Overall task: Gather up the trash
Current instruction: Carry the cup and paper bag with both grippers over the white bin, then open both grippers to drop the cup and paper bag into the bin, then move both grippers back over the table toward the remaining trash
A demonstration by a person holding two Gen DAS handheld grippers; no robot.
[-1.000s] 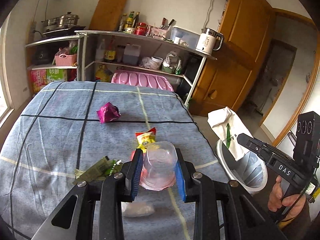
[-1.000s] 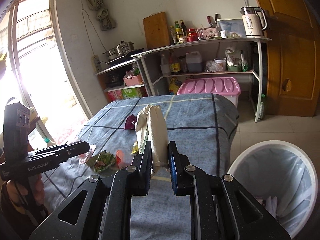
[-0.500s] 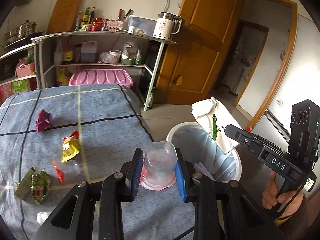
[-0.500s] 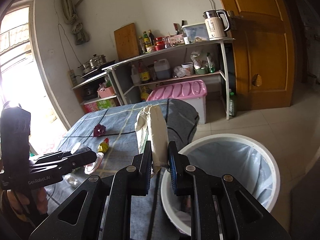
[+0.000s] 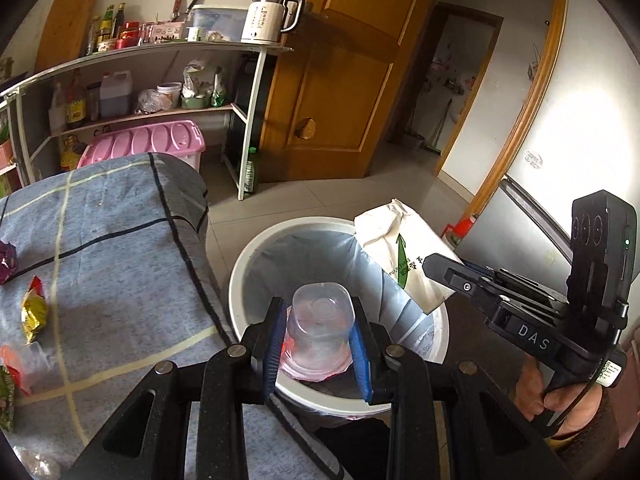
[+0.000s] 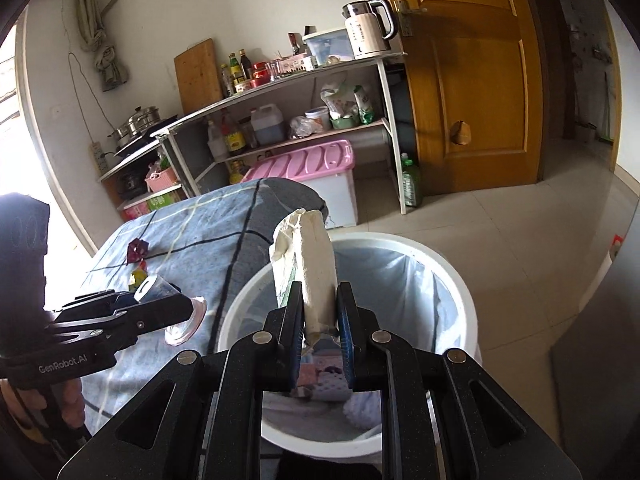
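My left gripper (image 5: pixel 320 334) is shut on a clear plastic cup (image 5: pixel 322 326), held upside down over the near rim of a white trash bin (image 5: pixel 256 256) lined with a pale bag. My right gripper (image 6: pixel 319 320) is shut on a crumpled white paper bag (image 6: pixel 314 264) with green print, above the same bin (image 6: pixel 452 276). In the left wrist view the right gripper (image 5: pixel 444 276) holds the paper bag (image 5: pixel 404 252) over the bin's right rim. The right wrist view shows the left gripper (image 6: pixel 160 308) with the cup (image 6: pixel 176 308) at the bin's left. Some trash lies in the bin.
A table under a blue checked cloth (image 5: pixel 108 248) stands left of the bin, with a yellow wrapper (image 5: pixel 34 314), a purple wrapper (image 6: pixel 138 250) and other scraps on it. Behind are metal shelves (image 6: pixel 304 80), a pink-lidded box (image 5: pixel 148 146) and a wooden door (image 6: pixel 472 80).
Both grippers have swung from over the table to the right and now hang over the trash bin. Each keeps its grip, on the cup and on the paper bag.
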